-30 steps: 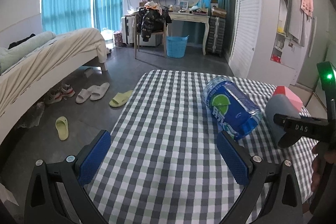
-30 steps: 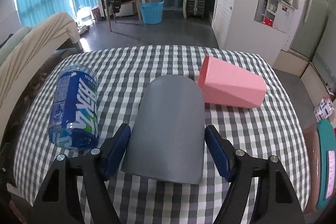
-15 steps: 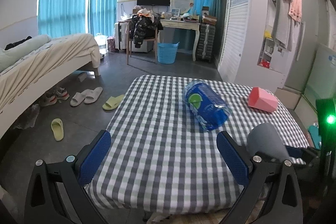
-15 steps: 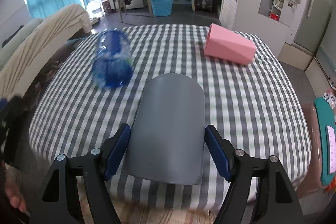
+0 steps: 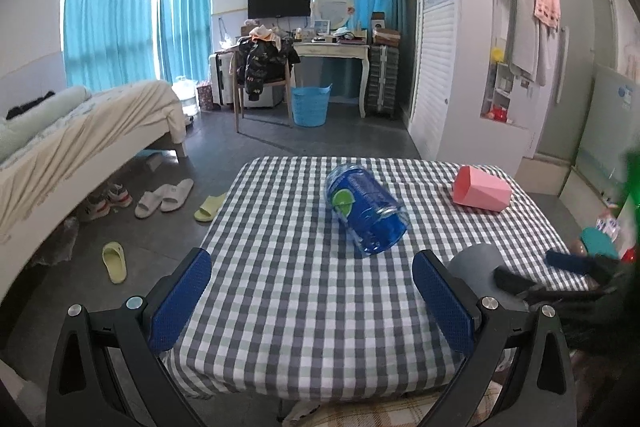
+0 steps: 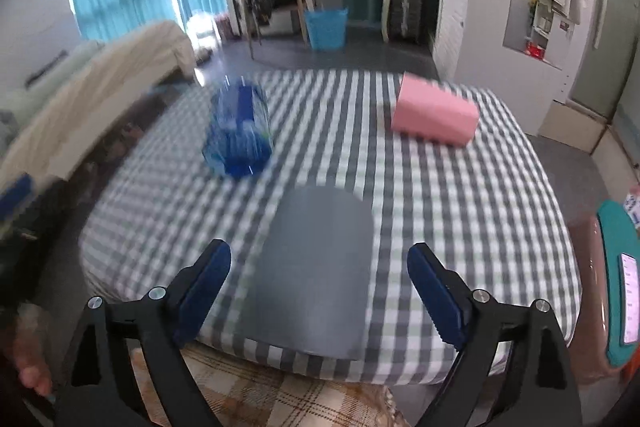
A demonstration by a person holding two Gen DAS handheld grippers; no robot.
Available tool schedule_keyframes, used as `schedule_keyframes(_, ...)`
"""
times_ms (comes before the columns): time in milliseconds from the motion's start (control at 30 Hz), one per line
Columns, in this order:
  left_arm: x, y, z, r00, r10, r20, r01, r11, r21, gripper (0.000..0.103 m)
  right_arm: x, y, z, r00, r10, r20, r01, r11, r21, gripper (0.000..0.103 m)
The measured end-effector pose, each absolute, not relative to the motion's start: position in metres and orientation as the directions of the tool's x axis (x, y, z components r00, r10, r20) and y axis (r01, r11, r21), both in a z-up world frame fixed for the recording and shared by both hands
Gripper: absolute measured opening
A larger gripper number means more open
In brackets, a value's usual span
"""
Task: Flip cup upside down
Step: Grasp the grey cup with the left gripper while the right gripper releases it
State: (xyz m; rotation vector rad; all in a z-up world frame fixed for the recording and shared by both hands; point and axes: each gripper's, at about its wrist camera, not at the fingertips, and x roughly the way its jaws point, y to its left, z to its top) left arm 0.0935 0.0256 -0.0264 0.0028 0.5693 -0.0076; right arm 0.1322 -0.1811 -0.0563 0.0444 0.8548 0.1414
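A grey cup [image 6: 316, 267] lies on its side at the near edge of the checked table [image 6: 460, 195], closed end pointing away. My right gripper [image 6: 318, 283] is open, its blue pads apart from the cup's sides with gaps on both. In the left wrist view the grey cup [image 5: 476, 267] shows at the right, with the right gripper's dark fingers by it. My left gripper [image 5: 312, 303] is open and empty over the table's near left part.
A blue plastic bottle [image 5: 366, 213] lies on its side mid-table. A pink cup [image 5: 480, 189] lies at the far right. A teal item [image 6: 618, 283] sits off the right edge. A bed [image 5: 80, 131] and slippers [image 5: 164, 193] are on the left.
My right gripper's jaws have opened away from the grey cup. Both grippers have pulled back toward the table's near edge; the right view is blurred by motion.
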Motion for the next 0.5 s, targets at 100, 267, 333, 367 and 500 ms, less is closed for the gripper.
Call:
schedule_keyframes(100,0.106,0.004,-0.022,0.819,-0.045,-0.572,0.052,0.999,-0.005,0.103,0.123,-0.206,-0.031,0.698,0.149,-0.701,-0.094,0.989,0.116,0.094)
schedule_keyframes(267,0.137,-0.049,-0.035,0.722,-0.114,-0.682,0.143,0.990,-0.015,0.103,0.118,-0.255,-0.020,0.747,0.087,-0.659,-0.028,0.995,0.100,0.094)
schedule_keyframes(333,0.146,-0.065,-0.041,0.681,-0.148,-0.717,0.176,0.984,-0.036,0.102,0.120,-0.274,-0.025,0.747,0.087,-0.659,0.000,0.991,0.131,0.094)
schedule_keyframes(367,0.150,-0.073,-0.044,0.666,-0.150,-0.731,0.182,0.983,-0.036,0.102,0.121,-0.281,-0.028,0.744,0.090,-0.662,0.008,0.990,0.143,0.094)
schedule_keyframes(500,0.168,-0.099,-0.056,0.617,-0.139,-0.775,0.206,0.979,-0.012,0.102,0.131,-0.304,-0.042,0.722,0.097,-0.685,0.035,0.984,0.176,0.094)
